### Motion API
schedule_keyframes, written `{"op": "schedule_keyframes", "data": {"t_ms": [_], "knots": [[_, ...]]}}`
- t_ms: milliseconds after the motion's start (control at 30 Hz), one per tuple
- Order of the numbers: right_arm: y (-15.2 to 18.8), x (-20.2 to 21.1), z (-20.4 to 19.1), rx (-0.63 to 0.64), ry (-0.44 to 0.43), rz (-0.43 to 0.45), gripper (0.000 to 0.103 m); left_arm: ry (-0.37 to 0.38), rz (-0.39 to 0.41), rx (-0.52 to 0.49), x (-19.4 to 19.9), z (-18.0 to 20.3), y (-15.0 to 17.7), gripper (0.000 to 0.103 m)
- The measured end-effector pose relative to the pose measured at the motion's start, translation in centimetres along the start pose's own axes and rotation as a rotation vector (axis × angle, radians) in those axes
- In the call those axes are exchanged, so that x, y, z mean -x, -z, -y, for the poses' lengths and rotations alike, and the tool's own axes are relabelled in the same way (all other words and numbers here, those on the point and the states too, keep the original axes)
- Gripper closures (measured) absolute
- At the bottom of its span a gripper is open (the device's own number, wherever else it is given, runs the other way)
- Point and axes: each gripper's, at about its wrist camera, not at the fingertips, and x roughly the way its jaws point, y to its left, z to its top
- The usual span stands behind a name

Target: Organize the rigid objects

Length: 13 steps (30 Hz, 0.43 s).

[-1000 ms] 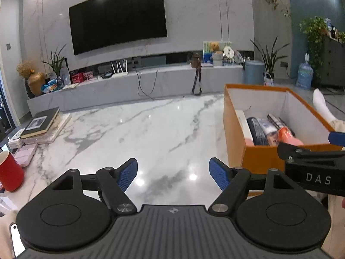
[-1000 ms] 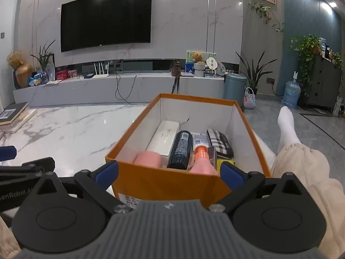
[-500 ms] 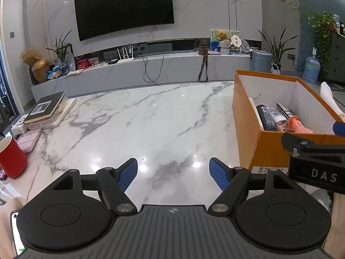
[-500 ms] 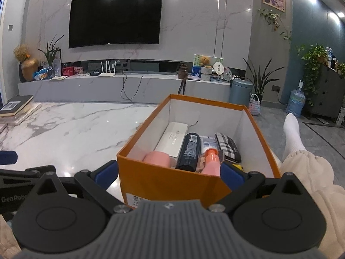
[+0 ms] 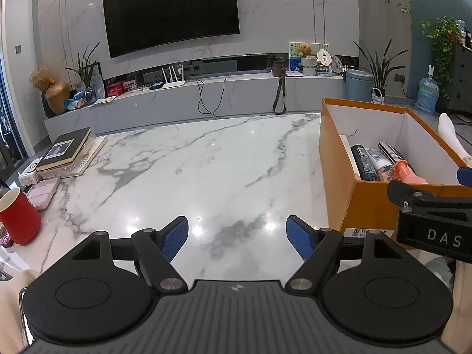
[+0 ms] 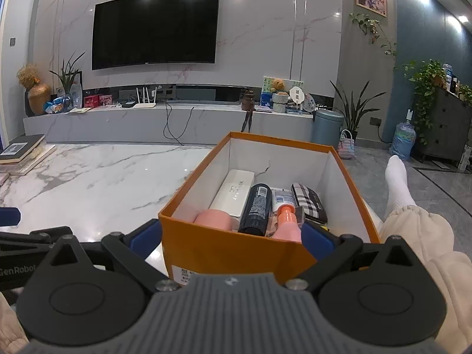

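The orange box now sits closer to the right tongs, between their spread, empty fingers. It rests on the marble table, holding a black bottle. Left tongs: spread, empty.

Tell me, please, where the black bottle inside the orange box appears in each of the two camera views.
Left wrist view: black bottle at the right, lying in the orange box, near its left wall.
Right wrist view: black bottle at the centre, beside the white case.
Shared landmark: the television.
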Motion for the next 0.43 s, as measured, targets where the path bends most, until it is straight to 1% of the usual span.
{"op": "schedule_keyframes", "data": {"t_ms": [433], "knots": [[-0.05, 0.08, 0.01, -0.001, 0.001, -0.005, 0.004, 0.0, 0.005, 0.0, 0.15, -0.02, -0.01, 0.014]]}}
